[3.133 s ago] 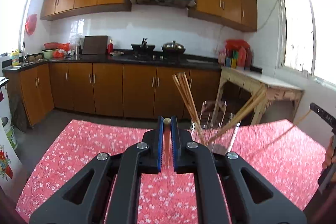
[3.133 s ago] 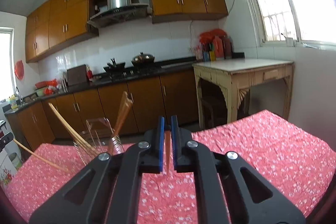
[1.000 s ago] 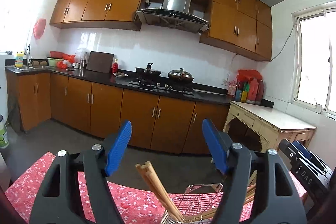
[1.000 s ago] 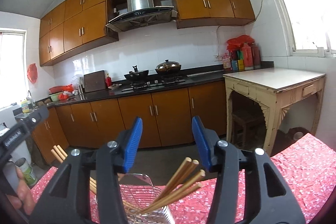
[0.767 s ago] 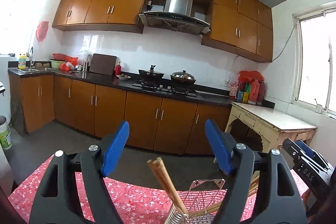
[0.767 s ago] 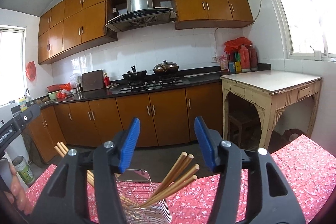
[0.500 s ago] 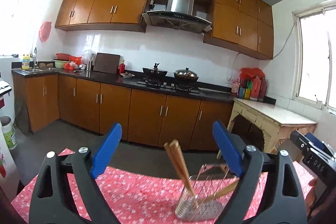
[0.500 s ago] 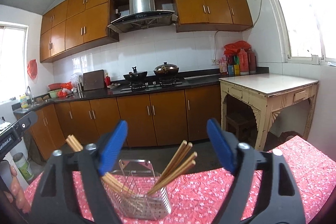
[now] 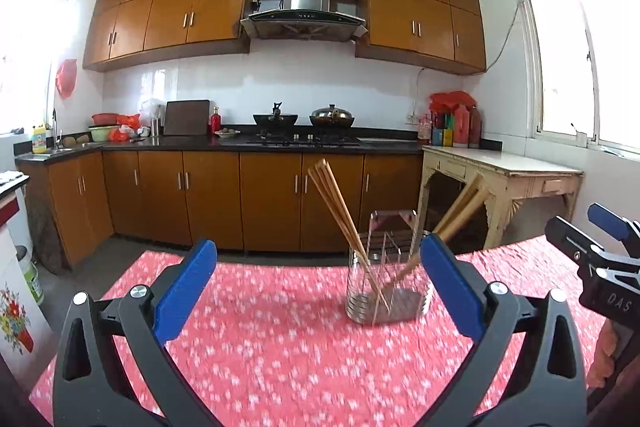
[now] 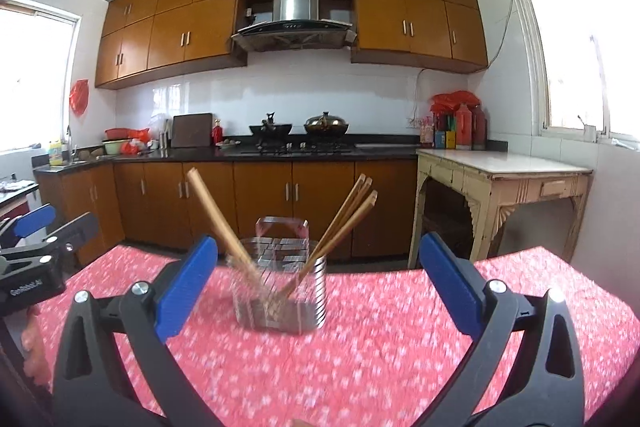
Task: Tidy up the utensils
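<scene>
Two grippers hang over a table draped in a red floral cloth point(image 9: 280, 339), each with its blue-padded jaws spread wide and nothing between them. Seen from the left gripper point(image 9: 320, 287), the wire utensil holder point(image 9: 386, 291) stands upright on the cloth ahead of the jaws, nearer the right-hand finger than the left one. One bundle of wooden chopsticks point(image 9: 340, 211) leans out of it toward the left jaw; a second bundle leans the opposite way, its lower part hidden behind the right-hand pad. Beyond that pad, at the frame edge, sits the right gripper point(image 9: 600, 247). Seen from the right gripper point(image 10: 320, 287), the holder point(image 10: 280, 287) stands ahead, roughly between the jaws and slightly toward the left-hand finger, with chopsticks point(image 10: 344, 223) fanning to both sides. Motion blur softens the holder's base.
</scene>
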